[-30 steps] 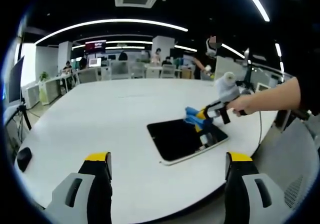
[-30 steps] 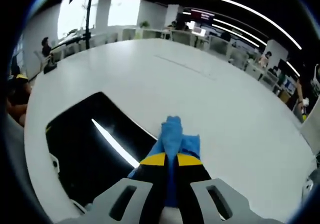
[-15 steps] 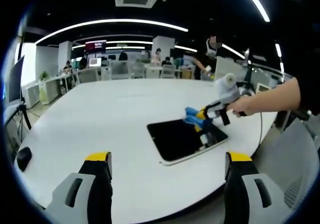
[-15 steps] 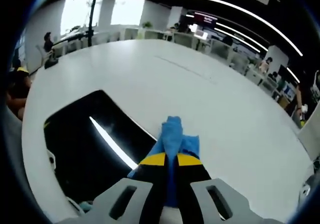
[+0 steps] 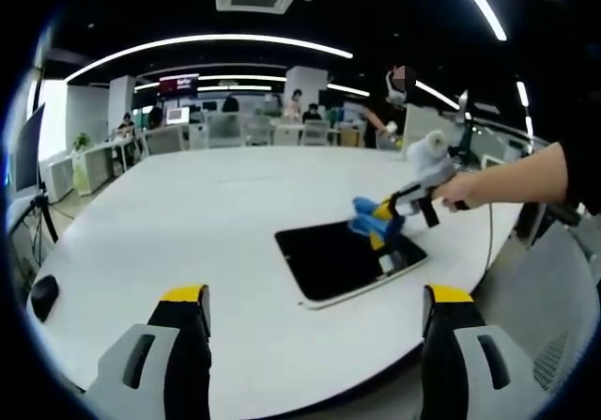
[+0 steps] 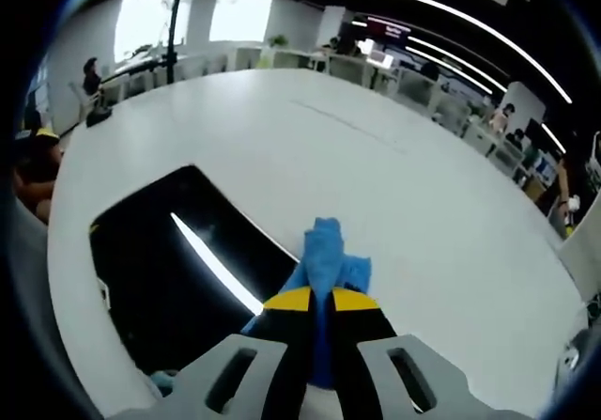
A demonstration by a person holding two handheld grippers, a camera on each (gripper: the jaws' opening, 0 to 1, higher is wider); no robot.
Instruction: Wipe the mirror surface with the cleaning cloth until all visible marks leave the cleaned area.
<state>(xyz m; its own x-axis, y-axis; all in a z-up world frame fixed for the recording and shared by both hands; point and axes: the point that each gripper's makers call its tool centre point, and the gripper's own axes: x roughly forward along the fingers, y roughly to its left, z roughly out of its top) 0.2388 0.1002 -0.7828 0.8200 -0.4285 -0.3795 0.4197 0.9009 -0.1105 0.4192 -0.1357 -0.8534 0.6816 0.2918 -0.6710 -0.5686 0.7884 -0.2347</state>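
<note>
Table (image 5: 188, 213): white, large. Mirror (image 5: 340, 260): dark, flat near the right edge. Left gripper (image 5: 315, 321): idle, jaws wide apart. Right gripper (image 6: 313, 300): jaws clamped on blue cleaning cloth (image 6: 325, 251) at the mirror's far edge. Marks indistinct; advise flat, overlapping passes.

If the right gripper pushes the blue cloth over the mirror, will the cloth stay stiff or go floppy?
Probably floppy: the blue cloth bunches in soft folds where the right gripper pinches it. It looks light, so it should follow the gripper easily. The mirror lies flat on the table and looks glossy, so the cloth likely slides well.
</note>
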